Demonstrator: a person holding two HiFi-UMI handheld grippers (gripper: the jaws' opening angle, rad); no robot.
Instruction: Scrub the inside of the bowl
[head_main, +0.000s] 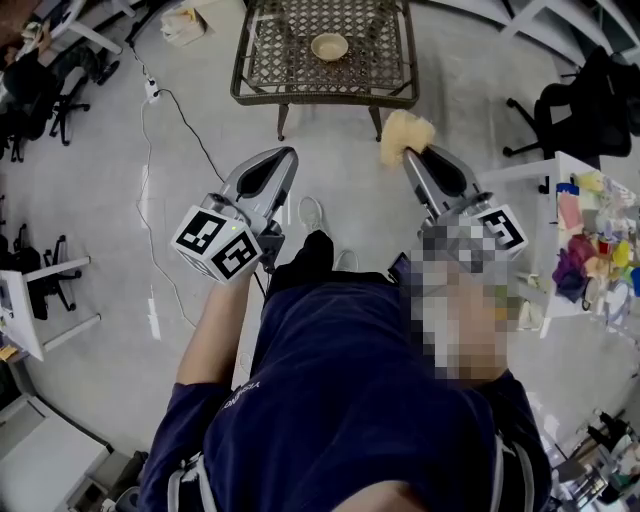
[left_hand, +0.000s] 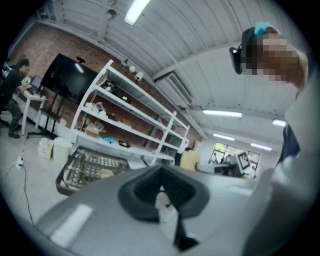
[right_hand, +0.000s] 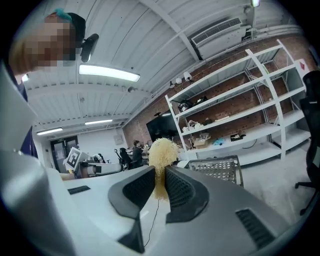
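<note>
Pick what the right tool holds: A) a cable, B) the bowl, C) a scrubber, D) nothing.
C: the right tool has its jaws pinched on a pale, fibrous scrubber, while the bowl sits apart on the table.

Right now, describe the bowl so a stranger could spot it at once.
Look to the dark lattice-top table standing on the pale floor. The bowl sits near its middle: small, round, cream, and the only thing on that tabletop.
</note>
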